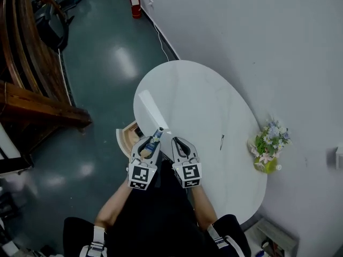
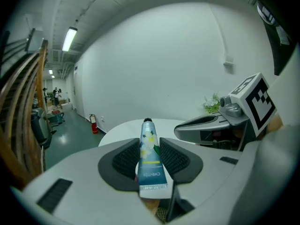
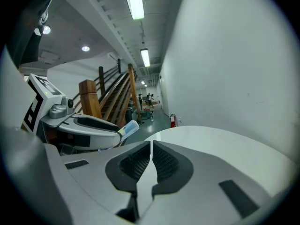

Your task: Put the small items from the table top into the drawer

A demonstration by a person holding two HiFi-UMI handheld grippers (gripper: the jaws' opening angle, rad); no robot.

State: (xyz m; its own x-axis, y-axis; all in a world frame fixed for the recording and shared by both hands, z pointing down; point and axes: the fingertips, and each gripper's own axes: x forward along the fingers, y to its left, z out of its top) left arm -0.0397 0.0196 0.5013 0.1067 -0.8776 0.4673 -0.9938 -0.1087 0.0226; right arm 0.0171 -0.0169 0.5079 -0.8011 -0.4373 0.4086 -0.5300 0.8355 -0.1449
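Note:
A blue hand-cream tube (image 2: pixel 150 154) with a flower print and a black cap stands between the pads of my left gripper (image 2: pixel 151 146), which is shut on it. In the head view the left gripper (image 1: pixel 151 141) holds the tube (image 1: pixel 157 135) over the near left edge of the white oval table (image 1: pixel 198 98), beside the open wooden drawer (image 1: pixel 127 136). My right gripper (image 1: pixel 177 142) hovers close to its right, jaws shut and empty (image 3: pixel 151 159). A small dark pen-like item (image 1: pixel 222 142) lies on the table to the right.
A pot of flowers (image 1: pixel 269 146) stands at the table's right edge by the wall. A wooden staircase (image 1: pixel 27 84) rises at the left across the dark floor. A red fire extinguisher (image 1: pixel 135 5) stands by the far wall.

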